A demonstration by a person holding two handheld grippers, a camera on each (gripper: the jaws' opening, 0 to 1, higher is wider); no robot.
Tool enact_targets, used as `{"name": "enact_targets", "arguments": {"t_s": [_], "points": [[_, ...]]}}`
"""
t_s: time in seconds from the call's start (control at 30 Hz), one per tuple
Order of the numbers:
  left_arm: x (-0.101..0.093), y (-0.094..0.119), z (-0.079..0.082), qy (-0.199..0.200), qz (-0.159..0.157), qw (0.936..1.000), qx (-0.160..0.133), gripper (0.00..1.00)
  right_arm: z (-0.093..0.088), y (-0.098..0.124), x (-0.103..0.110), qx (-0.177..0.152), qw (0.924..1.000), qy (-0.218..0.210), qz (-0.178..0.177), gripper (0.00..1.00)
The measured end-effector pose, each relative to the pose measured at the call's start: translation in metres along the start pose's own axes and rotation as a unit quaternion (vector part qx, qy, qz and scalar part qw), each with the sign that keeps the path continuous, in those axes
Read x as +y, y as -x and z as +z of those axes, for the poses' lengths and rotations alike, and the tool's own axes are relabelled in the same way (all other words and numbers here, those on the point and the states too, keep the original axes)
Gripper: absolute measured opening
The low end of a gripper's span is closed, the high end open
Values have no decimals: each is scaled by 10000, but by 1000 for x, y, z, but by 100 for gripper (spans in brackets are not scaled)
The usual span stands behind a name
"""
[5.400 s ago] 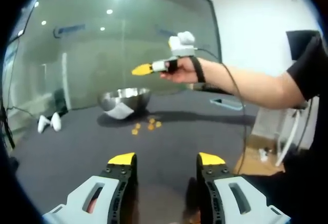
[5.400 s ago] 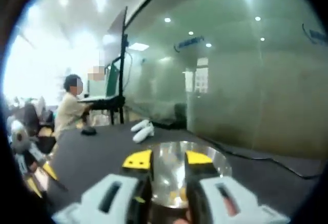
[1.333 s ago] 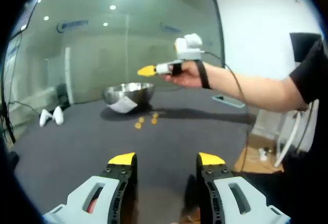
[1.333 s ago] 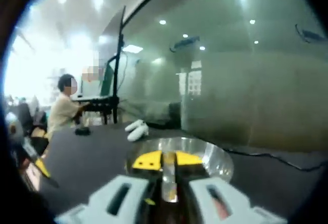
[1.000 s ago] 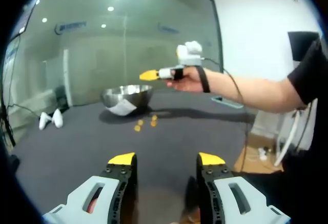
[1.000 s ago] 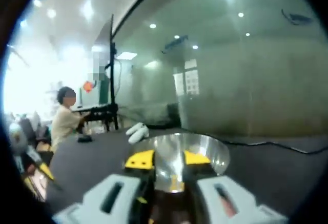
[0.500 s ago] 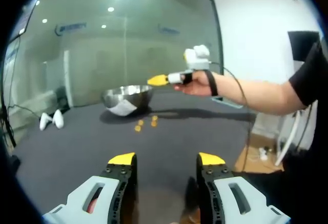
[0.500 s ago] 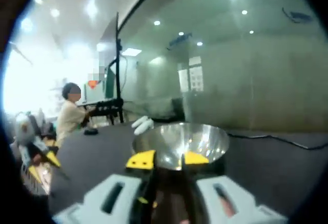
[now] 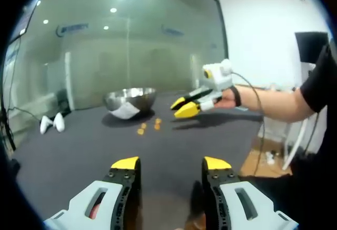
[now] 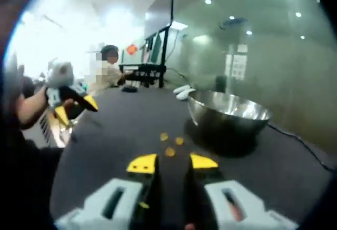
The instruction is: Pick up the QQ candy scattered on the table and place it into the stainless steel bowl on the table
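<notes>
On the dark table (image 9: 79,151), I note three QQ candies (image 10: 169,151) beside the steel bowl (image 10: 229,114). Right gripper (image 10: 172,162) and left gripper (image 9: 170,162) both parted, holding nothing.

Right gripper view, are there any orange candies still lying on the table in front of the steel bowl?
Yes, three small orange candies lie on the dark table beside the stainless steel bowl, just ahead of the right tool.

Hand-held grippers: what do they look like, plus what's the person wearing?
Both hand-held grippers, left and right, have light grey bodies, slotted jaws and yellow tips. A cable trails from the right one along the arm. The person wears a black short sleeve.
</notes>
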State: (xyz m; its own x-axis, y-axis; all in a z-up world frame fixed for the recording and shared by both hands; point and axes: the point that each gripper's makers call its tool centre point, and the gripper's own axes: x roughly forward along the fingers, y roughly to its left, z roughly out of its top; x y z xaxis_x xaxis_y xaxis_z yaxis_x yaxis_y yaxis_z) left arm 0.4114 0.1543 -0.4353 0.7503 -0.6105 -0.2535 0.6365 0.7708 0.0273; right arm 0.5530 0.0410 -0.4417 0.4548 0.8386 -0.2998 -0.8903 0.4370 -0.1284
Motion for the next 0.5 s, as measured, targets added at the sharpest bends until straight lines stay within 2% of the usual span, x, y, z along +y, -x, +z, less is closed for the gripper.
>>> {"name": "enact_targets", "arguments": {"t_s": [0.2, 0.5], "points": [[0, 0, 2, -1, -9, 10000, -13, 48, 2, -6, -2, -6, 10000, -16, 6, 22], [1, 0, 3, 5, -21, 10000, -31, 48, -9, -33, -3, 202, 9996, -57, 196, 22]]}}
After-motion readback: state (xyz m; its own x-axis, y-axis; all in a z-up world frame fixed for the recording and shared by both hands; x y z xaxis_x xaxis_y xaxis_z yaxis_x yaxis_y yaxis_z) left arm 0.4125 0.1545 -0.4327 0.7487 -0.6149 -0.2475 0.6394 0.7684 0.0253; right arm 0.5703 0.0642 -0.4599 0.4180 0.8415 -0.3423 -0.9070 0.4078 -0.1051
